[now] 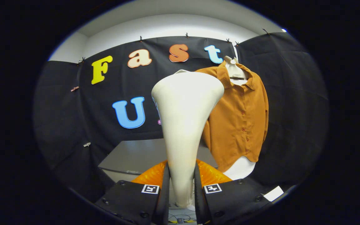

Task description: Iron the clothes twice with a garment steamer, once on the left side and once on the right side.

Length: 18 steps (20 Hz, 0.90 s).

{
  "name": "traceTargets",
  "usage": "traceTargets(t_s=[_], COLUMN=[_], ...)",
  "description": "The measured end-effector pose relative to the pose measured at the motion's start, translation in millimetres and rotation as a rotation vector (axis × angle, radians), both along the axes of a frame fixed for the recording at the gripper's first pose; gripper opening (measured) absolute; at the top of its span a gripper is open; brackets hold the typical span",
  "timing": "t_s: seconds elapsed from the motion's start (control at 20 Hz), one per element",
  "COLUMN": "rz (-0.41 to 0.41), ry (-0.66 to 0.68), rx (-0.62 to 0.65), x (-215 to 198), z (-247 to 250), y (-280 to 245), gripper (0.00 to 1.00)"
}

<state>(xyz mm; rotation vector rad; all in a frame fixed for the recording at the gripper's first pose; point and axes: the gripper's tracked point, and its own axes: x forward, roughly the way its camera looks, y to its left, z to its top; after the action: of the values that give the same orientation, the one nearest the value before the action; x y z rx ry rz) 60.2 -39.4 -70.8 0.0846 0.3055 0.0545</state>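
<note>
Orange shirt (241, 120) hung on a hanger against the booth wall, over a white garment (240, 168), beyond the fingers. Grey counter (136, 156) sat below it. Hand-held gripper (182, 187) was clamped on the cream garment steamer (184, 115), both fingers pressing its narrow handle, head upright beside the shirt.

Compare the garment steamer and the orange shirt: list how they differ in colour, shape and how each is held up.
1. The garment steamer is cream; the orange shirt is rust-orange.
2. The steamer is smooth and rigid, flaring upward from a narrow handle; the shirt is soft, creased and buttoned.
3. The steamer stands upright, clamped between the fingers of the hand-held gripper; the shirt hangs on a hanger beyond, against the black cloth wall.
</note>
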Motion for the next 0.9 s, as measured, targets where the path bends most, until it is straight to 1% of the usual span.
traceTargets(t_s=[0.15,0.35,0.55,0.9], rz=[0.047,0.045,0.034,0.021], ry=[-0.032,-0.080,-0.079,-0.089], rx=[-0.009,-0.030,-0.034,-0.031], x=[-17.6,-37.9,-50.0,-57.4], z=[12.0,22.9,22.3,27.0], y=[35.3,54.1,58.5,56.7], gripper=[0.37,0.37,0.37,0.37])
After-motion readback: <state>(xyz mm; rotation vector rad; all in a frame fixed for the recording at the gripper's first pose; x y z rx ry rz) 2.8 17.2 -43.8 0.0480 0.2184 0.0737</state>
